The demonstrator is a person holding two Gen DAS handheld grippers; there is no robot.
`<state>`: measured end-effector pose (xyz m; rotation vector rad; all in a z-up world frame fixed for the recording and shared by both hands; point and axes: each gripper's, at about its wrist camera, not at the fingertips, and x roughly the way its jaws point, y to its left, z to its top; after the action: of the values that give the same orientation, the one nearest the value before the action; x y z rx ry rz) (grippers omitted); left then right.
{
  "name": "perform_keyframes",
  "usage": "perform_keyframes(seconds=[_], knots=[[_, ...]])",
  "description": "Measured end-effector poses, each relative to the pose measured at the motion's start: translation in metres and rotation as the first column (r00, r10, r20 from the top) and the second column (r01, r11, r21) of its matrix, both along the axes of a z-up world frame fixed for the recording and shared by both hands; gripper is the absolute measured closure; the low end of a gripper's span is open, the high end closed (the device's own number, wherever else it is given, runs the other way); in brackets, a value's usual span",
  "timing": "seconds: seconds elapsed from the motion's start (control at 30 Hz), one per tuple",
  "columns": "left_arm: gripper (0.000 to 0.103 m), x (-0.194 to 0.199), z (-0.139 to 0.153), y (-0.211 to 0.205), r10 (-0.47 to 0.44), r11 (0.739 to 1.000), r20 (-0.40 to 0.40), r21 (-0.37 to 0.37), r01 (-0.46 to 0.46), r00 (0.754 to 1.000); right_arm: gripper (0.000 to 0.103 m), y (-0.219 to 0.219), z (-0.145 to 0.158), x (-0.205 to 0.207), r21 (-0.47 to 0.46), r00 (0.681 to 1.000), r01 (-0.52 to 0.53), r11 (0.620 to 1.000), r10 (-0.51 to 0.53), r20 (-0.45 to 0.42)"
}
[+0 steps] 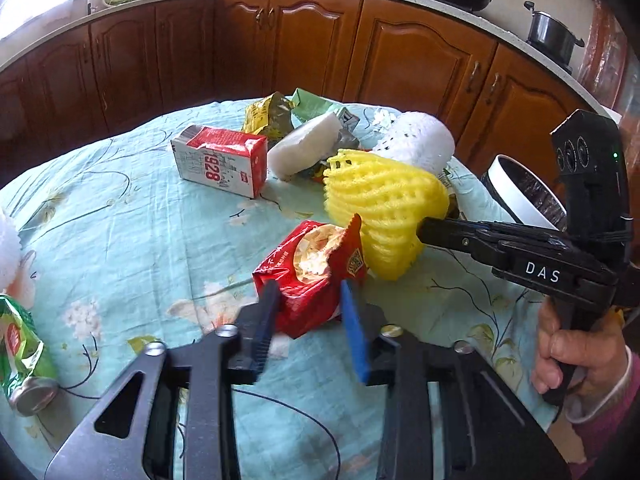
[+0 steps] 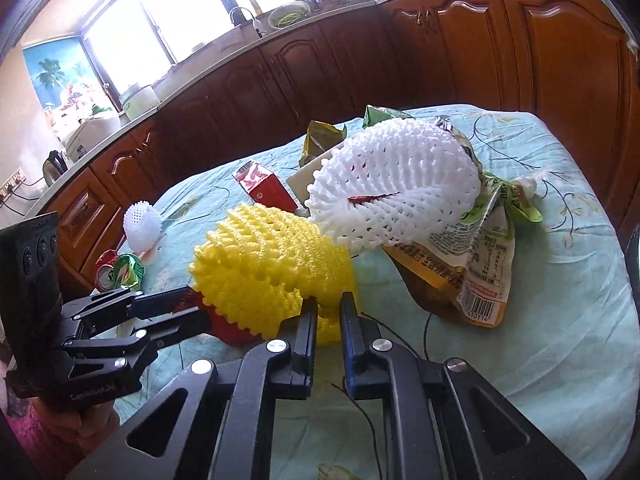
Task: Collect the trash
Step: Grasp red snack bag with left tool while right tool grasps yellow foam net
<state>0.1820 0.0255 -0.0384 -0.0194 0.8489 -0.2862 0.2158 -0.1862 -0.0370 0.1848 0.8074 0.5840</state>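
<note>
Leftmost, well to the left of the red snack bag (image 1: pixel 310 280) on the floral tablecloth (image 1: pixel 120 240), lies a crushed green can (image 1: pixel 24 360). Behind the bag and to its left stands a red-and-white carton (image 1: pixel 220 160). The left gripper (image 1: pixel 308 308) has its jaws pinching the near end of the torn red bag, it seems, though one pad is blurred. Touching the bag's right side is the yellow foam net (image 1: pixel 380 208), nipped at its edge by the right gripper (image 2: pixel 328 316), whose jaws are nearly pressed together on it. Behind the bag and further right sits a white foam net (image 2: pixel 400 184) upon crumpled wrappers (image 2: pixel 480 264).
</note>
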Motion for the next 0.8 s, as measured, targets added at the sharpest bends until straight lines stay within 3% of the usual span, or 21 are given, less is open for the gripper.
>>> perform_keyframes(seconds=[0.03,0.07,0.33,0.53,0.8], knots=[[0.084,-0.003,0.002,-0.001,-0.004,1.0,0.005,0.002,0.004,1.0,0.093,-0.003,0.003,-0.003,0.005,1.0,0.0,1.0,-0.001,0.006],[0.103,-0.005,0.004,-0.002,-0.005,1.0,0.009,0.007,0.005,1.0,0.094,-0.006,0.006,-0.008,0.009,1.0,0.001,1.0,-0.001,0.014],[0.102,-0.026,0.012,-0.015,-0.016,1.0,0.04,0.027,0.015,0.999,0.094,-0.042,0.025,-0.042,0.068,0.998,0.039,0.997,-0.043,0.045],[0.102,-0.033,0.023,-0.008,0.006,1.0,0.054,-0.013,-0.005,0.999,0.094,-0.075,0.034,-0.063,0.113,0.993,0.09,0.99,-0.097,0.061],[0.102,-0.039,0.05,-0.041,-0.082,0.993,0.101,-0.075,0.09,0.992,0.094,-0.128,0.038,-0.081,0.106,0.971,0.224,0.969,-0.231,0.066]])
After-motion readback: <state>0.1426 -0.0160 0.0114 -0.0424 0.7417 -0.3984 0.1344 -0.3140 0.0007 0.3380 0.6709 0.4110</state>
